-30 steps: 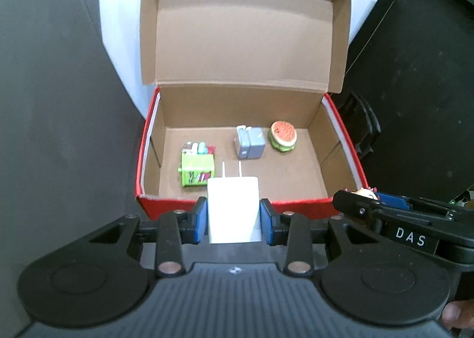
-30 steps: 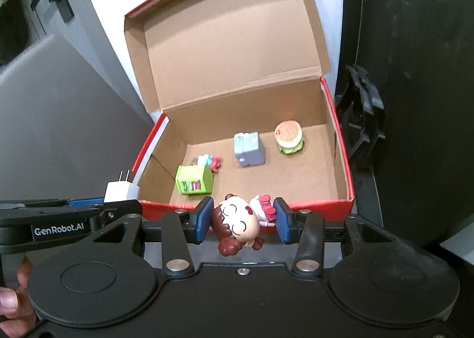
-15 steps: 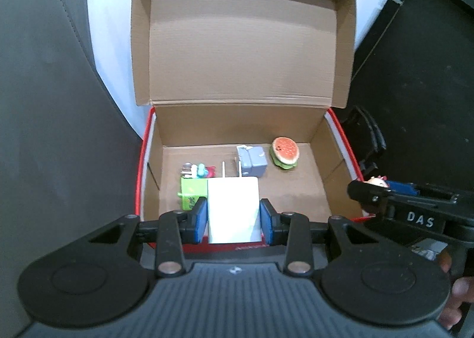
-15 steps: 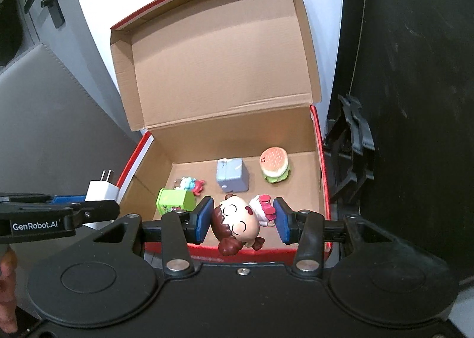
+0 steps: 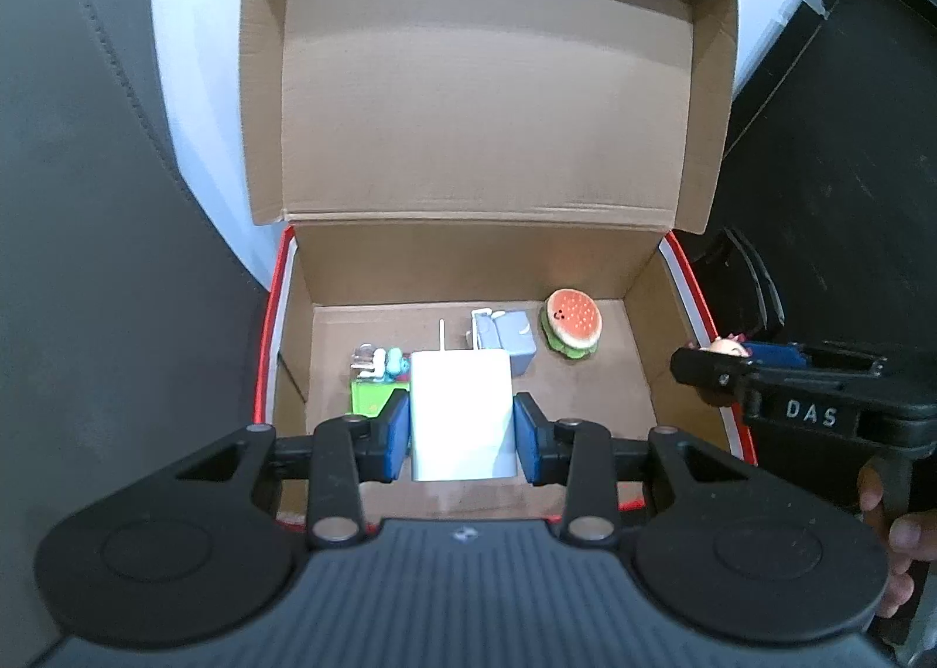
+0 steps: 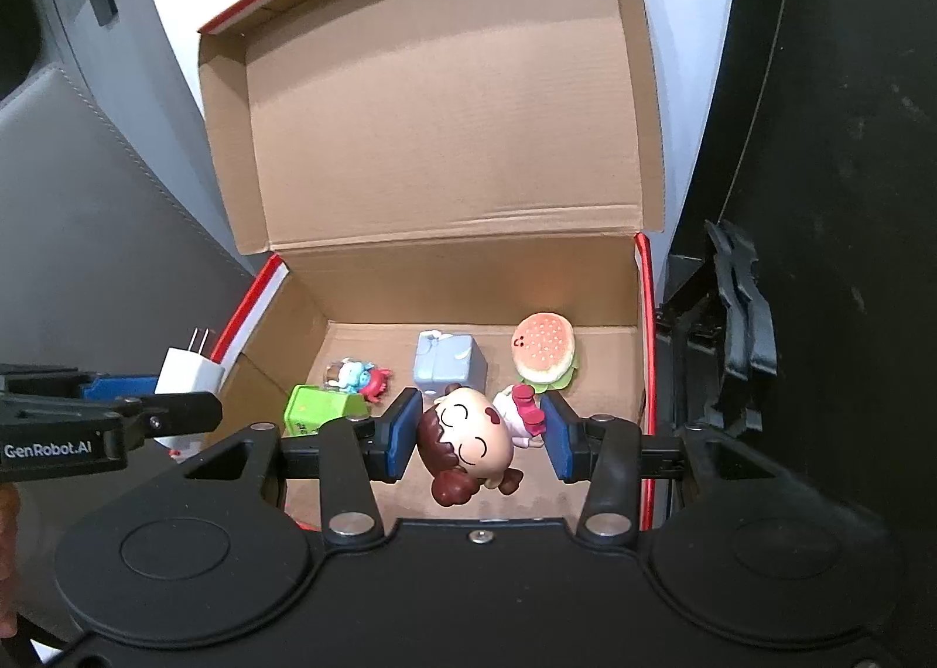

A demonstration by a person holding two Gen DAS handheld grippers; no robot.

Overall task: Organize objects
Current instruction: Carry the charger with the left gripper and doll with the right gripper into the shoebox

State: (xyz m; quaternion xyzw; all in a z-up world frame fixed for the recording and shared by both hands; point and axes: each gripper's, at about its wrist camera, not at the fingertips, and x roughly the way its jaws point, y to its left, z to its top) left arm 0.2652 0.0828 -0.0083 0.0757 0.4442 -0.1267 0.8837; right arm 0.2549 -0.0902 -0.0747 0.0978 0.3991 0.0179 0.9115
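An open red cardboard box (image 5: 585,270) (image 6: 591,281) stands with its lid up. My left gripper (image 5: 461,428) is shut on a white charger plug (image 5: 460,410), prongs forward, held over the box's front left part. My right gripper (image 6: 477,434) is shut on a cartoon doll figure (image 6: 468,437) with brown hair, held over the box's front. On the box floor lie a burger toy (image 5: 571,322) (image 6: 544,355), a grey-blue cube toy (image 5: 506,340) (image 6: 448,360) and a green box toy (image 5: 372,396) (image 6: 319,410) with small figures (image 6: 360,378) on it.
A grey upholstered surface (image 5: 88,258) lies to the left of the box. Dark furniture (image 6: 820,199) and a black strap (image 6: 738,340) stand to its right. A white wall (image 5: 193,53) is behind the lid.
Both grippers have moved forward from in front of the box to over its interior, still holding the plug and the doll.
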